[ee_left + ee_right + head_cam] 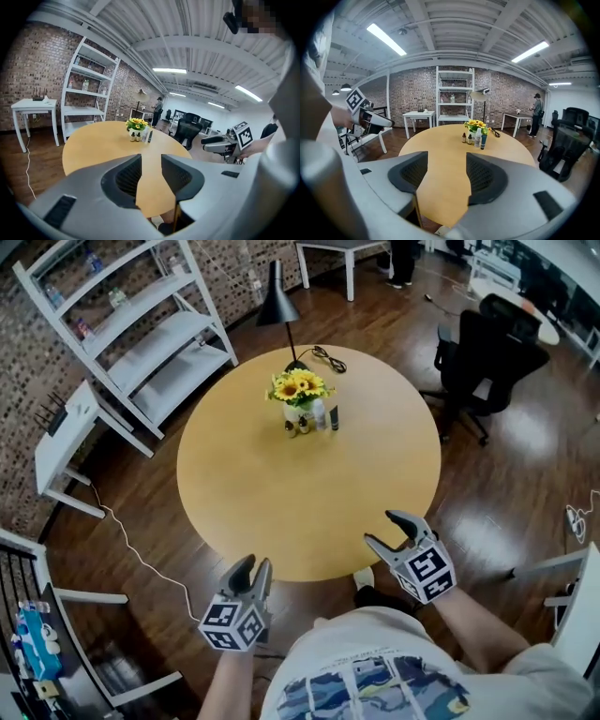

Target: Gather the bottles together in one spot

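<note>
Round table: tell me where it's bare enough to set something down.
The round table is bare across its near half and both sides, from the edge up to the sunflower pot. Crowded only at the far middle: pot, small bottles, desk lamp, its cord.

Round table [262, 502], sunflowers [298, 387] — black lamp [277, 298], white shelf [141, 324]

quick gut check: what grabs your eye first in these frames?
The pot of sunflowers on the far half of the round wooden table, with the small bottles clustered at its base. Then the left tool and right tool at the near edge, both open and empty, the left's jaws narrower.
</note>
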A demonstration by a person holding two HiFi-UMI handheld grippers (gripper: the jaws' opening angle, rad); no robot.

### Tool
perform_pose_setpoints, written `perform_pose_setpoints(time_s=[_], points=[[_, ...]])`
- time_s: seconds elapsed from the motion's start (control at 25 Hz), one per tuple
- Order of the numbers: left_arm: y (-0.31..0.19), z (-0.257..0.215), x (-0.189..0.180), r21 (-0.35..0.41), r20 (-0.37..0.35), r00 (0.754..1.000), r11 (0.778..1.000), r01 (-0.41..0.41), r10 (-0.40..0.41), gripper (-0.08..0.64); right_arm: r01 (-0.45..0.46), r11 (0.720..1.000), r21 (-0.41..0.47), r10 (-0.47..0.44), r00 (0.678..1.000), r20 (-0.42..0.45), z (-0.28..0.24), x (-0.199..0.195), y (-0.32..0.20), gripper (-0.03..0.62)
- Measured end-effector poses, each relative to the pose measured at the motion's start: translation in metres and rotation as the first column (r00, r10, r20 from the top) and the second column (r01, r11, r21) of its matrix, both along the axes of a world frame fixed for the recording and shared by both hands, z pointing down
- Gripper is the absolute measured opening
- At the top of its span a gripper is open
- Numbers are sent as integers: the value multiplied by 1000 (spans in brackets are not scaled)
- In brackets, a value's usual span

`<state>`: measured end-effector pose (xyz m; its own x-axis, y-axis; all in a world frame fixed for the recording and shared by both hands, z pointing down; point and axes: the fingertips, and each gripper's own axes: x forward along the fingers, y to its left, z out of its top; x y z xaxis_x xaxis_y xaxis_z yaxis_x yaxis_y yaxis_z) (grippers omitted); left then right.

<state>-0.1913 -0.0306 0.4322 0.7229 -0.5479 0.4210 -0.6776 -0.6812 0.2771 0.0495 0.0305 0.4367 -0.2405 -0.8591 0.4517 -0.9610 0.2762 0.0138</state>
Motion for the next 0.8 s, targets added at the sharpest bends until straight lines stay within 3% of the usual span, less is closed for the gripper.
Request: perform_pose_setpoints(time_s=[0.16, 0.44, 0.8], points=[[39, 0, -37, 3, -10, 999, 999, -36, 36, 110, -71, 997, 14, 71, 997, 2, -7, -28, 30, 281], [89, 17, -62, -56, -50, 996, 995, -79, 76, 110, -117, 993, -25, 117, 993, -25, -1, -67, 87, 281], [111, 9, -89, 11, -46, 996, 997, -73, 73, 112, -121, 992, -33, 120, 992, -34, -5, -93, 112, 281]])
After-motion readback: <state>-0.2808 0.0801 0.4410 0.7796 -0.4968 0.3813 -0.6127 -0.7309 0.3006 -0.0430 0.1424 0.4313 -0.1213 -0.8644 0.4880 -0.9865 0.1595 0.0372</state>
